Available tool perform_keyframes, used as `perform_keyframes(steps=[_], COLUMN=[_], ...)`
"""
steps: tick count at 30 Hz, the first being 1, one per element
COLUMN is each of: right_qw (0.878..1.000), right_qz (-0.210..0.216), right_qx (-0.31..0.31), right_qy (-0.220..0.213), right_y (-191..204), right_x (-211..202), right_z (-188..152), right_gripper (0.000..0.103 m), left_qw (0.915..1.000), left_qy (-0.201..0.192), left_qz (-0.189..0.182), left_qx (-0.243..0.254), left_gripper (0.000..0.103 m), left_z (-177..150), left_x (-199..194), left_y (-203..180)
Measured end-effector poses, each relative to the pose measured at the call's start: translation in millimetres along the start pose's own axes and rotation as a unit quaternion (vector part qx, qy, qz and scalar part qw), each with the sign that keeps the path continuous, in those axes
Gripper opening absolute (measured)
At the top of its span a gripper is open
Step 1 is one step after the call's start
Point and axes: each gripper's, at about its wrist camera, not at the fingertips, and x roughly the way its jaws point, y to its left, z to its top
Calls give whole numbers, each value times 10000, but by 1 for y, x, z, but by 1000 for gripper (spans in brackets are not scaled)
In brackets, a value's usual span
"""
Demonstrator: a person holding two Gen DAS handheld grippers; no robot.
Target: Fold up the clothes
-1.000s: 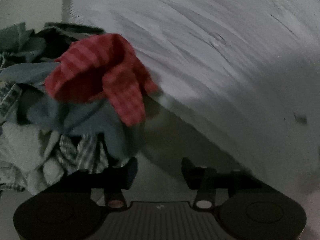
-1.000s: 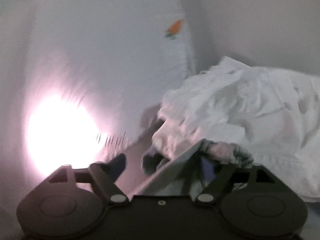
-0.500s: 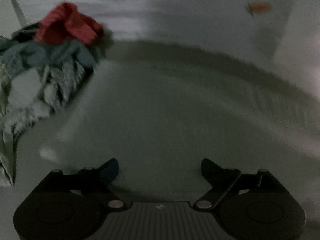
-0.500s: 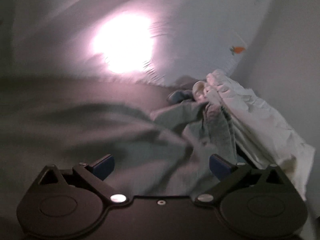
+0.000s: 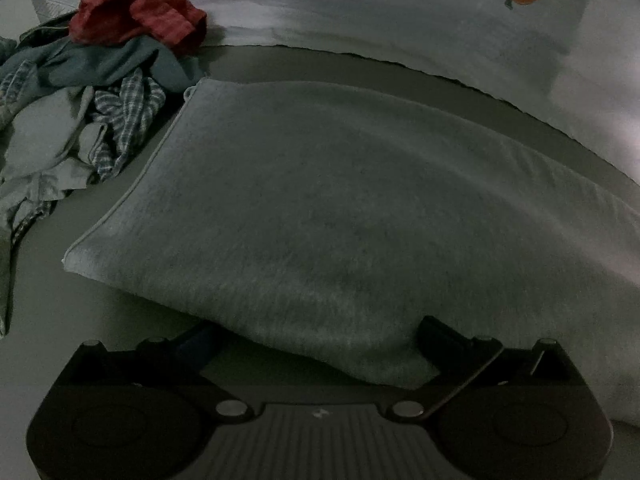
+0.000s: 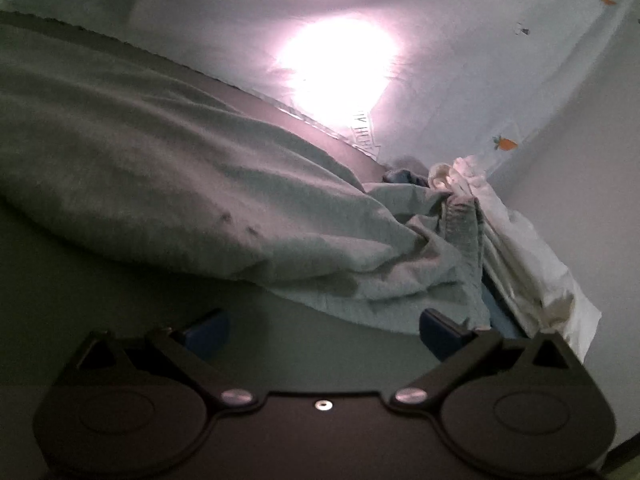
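Grey garment (image 5: 340, 208): spread flat, centre; near edge between the spread fingers of the left gripper (image 5: 316, 340), released. Right gripper (image 6: 324, 328): released, just short of the garment's bunched right end. Clothes pile (image 5: 92, 80): far left.

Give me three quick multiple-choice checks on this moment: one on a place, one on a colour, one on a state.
1. Where is the clothes pile in the left wrist view?
A. upper left
B. lower right
C. centre

2. What colour is the garment on top of the pile?
A. yellow
B. red
C. black

3. How does the left gripper stand?
A. shut on nothing
B. out of view
C. open, with the grey cloth between its fingers

Key: A, it fills that corner; B, the top garment is red; C, the fingers stand wide apart around the cloth's near edge.
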Motion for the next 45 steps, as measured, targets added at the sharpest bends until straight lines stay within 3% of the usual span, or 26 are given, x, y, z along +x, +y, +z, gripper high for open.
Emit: perform_keyframes(steps=[4, 7, 12, 15, 23, 29, 39, 42, 45], right_qw=[9984, 9979, 9884, 9876, 9901, 9952, 9957, 9962, 9969], right_qz=[477, 401, 356, 53, -316, -352, -345, -335, -708], right_qx=[-293, -251, 1395, 1552, 1367, 824, 842, 799, 249], right_qy=[-124, -433, -484, -247, 19, 401, -162, -106, 214], right_y=[7, 7, -25, -20, 26, 53, 41, 41, 54], right_x=[2, -4, -5, -1, -28, -36, -13, -3, 15], right_z=[21, 45, 74, 75, 42, 15, 52, 58, 52], right_gripper=[103, 103, 103, 103, 103, 103, 103, 103, 103], left_qw=[9998, 9992, 9984, 9980, 9914, 9928, 9943, 9948, 9953], left_qy=[123, 125, 18, -91, -274, -372, -471, -471, -468], left_qz=[-80, -189, -280, -308, -592, -517, -428, -391, -362], left_qx=[125, 319, 483, 544, 1131, 1015, 856, 811, 770], left_gripper=[103, 103, 103, 103, 103, 103, 103, 103, 103], left_z=[6, 8, 6, 3, 8, 6, 2, 2, 2], left_x=[3, 5, 5, 5, 7, 8, 8, 8, 8], left_y=[1, 2, 4, 4, 7, 3, 0, -1, -1])
